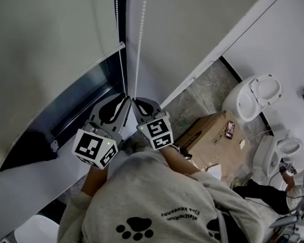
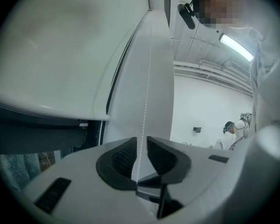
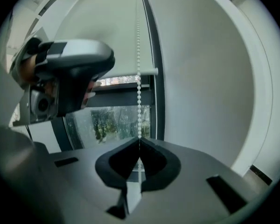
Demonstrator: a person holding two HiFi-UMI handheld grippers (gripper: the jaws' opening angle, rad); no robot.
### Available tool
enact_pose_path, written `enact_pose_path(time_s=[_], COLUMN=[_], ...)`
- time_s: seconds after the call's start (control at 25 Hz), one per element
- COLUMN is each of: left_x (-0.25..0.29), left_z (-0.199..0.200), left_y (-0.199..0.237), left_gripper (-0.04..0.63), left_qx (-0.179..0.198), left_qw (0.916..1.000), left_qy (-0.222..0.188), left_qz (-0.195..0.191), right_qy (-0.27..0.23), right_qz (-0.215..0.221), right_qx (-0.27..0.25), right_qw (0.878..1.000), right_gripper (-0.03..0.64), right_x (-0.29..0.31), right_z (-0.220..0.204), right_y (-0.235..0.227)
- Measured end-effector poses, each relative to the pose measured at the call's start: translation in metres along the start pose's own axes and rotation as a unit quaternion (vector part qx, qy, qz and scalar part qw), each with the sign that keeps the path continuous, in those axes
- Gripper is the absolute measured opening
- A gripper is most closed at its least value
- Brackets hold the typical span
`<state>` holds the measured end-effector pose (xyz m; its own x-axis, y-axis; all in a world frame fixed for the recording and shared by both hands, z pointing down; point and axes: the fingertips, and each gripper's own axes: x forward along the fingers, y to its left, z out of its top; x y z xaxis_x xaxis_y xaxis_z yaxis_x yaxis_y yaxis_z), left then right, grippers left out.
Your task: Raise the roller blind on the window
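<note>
You face the off-white fabric roller blind [image 1: 50, 39], which fills the upper left of the head view. Its slim white bottom rail [image 3: 126, 73] hangs partway down, and a band of bare window glass [image 3: 107, 120] shows beneath it.

At the centre of the right gripper view, your right hand-held gripper [image 3: 139, 143] has its jaws pressed together on the white beaded pull chain [image 3: 139, 92]. Your left hand-held gripper [image 2: 141, 146] sits just beside it. Its jaws stand narrowly apart, and a strand of the chain runs loose through the gap (between the pads, not pinched).

The lift looks begun but far from finished. Only the lower strip of the window is uncovered, and the fabric still covers everything above the rail. What is left is probably a good many more pulls on the chain until the rail nears the top.
</note>
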<state>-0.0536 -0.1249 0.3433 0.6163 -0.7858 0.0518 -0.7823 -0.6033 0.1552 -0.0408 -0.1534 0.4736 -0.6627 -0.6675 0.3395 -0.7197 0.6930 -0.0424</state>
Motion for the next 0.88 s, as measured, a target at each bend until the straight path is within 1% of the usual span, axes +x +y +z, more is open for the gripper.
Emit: enact_pose_path(time_s=[0.04, 0.08, 0.24, 0.44, 0.52, 0.68, 0.72, 0.88], left_x=[0.004, 0.006, 0.017, 0.031, 0.035, 0.036, 0.036, 0.034], left_z=[0.002, 0.004, 0.017, 0.044, 0.053, 0.060, 0.061, 0.060], left_y=[-0.002, -0.003, -0.007, -0.013, -0.014, -0.013, -0.013, -0.013], left_gripper=[0.099, 0.120, 0.120, 0.120, 0.115, 0.034, 0.021, 0.011], left_qx=[0.004, 0.009, 0.026, 0.055, 0.069, 0.085, 0.085, 0.073], left_qw=[1.0000, 0.9999, 0.9991, 0.9973, 0.9963, 0.9954, 0.9954, 0.9960], left_qy=[0.003, 0.004, 0.000, -0.013, -0.014, -0.011, -0.011, -0.016], left_qz=[-0.007, -0.013, -0.034, -0.047, -0.049, -0.044, -0.043, -0.050], right_qy=[0.008, 0.015, 0.036, 0.036, 0.035, 0.032, 0.031, 0.027], right_qz=[0.001, 0.003, 0.007, 0.014, 0.018, 0.023, 0.023, 0.021], right_qx=[0.001, 0.002, 0.004, 0.004, 0.002, -0.002, -0.001, 0.002], right_qw=[1.000, 1.000, 0.999, 0.999, 0.999, 0.999, 0.999, 0.999], right_gripper=[0.008, 0.008, 0.008, 0.008, 0.008, 0.008, 0.008, 0.008], right_x=[0.001, 0.002, 0.008, 0.011, 0.012, 0.012, 0.012, 0.013], right_z=[-0.008, -0.017, -0.042, -0.048, -0.047, -0.045, -0.045, -0.045], right_y=[-0.001, 0.000, 0.002, 0.006, 0.009, 0.014, 0.014, 0.012])
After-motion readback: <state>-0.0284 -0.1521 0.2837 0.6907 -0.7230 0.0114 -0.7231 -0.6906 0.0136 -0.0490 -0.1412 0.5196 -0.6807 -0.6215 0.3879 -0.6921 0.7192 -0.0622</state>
